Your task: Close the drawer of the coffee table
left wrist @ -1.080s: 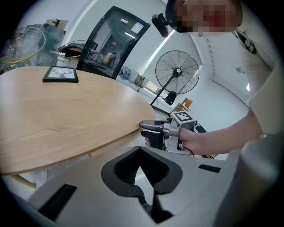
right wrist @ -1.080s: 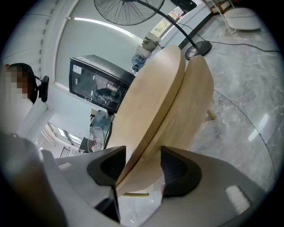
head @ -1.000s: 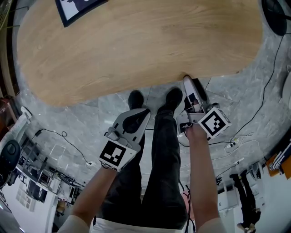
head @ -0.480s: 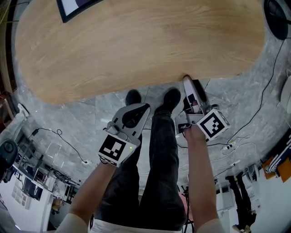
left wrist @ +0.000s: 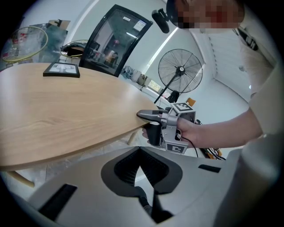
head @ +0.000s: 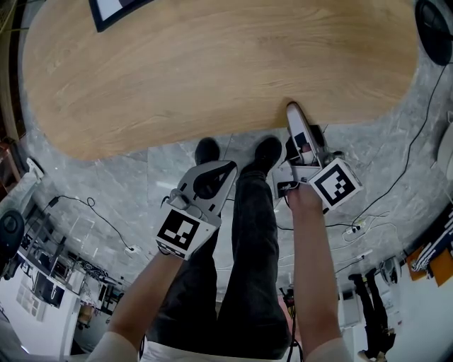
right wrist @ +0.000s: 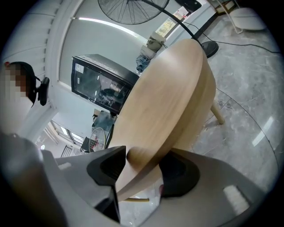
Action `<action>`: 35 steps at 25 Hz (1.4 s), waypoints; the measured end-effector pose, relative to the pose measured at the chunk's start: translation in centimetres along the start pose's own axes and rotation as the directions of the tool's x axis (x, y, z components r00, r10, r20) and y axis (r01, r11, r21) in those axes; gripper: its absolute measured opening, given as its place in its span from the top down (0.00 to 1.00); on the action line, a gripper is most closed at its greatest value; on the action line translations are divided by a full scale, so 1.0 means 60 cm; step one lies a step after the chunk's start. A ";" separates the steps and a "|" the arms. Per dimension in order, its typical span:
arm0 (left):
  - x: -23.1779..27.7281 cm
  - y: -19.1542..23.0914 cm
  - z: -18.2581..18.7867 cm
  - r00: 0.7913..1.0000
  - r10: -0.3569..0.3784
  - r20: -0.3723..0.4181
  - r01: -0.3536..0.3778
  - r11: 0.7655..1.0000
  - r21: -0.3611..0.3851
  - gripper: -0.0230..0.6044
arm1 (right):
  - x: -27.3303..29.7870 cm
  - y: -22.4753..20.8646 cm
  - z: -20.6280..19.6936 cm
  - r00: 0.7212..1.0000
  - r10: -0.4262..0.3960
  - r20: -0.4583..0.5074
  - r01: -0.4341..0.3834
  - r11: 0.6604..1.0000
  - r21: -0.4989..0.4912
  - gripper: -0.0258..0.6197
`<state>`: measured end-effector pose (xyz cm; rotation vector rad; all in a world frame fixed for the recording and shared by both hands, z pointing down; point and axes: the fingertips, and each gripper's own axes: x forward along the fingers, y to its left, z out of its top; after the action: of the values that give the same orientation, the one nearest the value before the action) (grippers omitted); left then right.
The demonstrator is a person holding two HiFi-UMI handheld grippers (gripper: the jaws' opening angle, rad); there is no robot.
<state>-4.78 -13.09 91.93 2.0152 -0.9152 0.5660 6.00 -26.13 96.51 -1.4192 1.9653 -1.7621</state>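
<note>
The coffee table [head: 212, 63] has an oval light-wood top; no drawer shows in any view. My right gripper [head: 292, 109] is at the table's near edge, turned on its side. In the right gripper view the jaws [right wrist: 142, 166] straddle the wooden rim [right wrist: 173, 97], one pad on top and one beneath, closed against it. The left gripper view shows that gripper [left wrist: 144, 124] with its upper finger lying on the table top [left wrist: 53, 111]. My left gripper [head: 219, 170] hangs shut and empty above the person's knees, away from the table, with its pads [left wrist: 141, 166] together.
A dark picture frame [head: 113, 14] lies on the table's far left. The person's legs and black shoes [head: 262, 152] stand just before the near edge. Cables [head: 92, 205] trail over the marble floor. A fan [left wrist: 179, 71] and a dark glass cabinet [left wrist: 113, 40] stand beyond the table.
My right gripper has edged slightly farther onto the table's rim. The left gripper has barely shifted.
</note>
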 end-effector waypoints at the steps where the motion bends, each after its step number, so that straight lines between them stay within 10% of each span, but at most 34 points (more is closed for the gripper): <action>1: 0.000 0.000 0.001 1.000 -0.001 -0.001 0.001 1.000 -0.004 0.95 | 0.001 -0.002 0.000 1.000 -0.004 0.003 0.004 1.000 0.004 0.58; 35: -0.085 -0.069 -0.005 0.999 -0.034 0.027 0.034 0.999 -0.012 0.95 | -0.117 0.033 -0.035 0.995 -0.060 -0.085 0.047 0.988 -0.147 0.67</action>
<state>-4.83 -9.19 86.66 2.0282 -0.8965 0.5144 7.40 -19.99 92.30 -1.4740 2.1608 -1.7657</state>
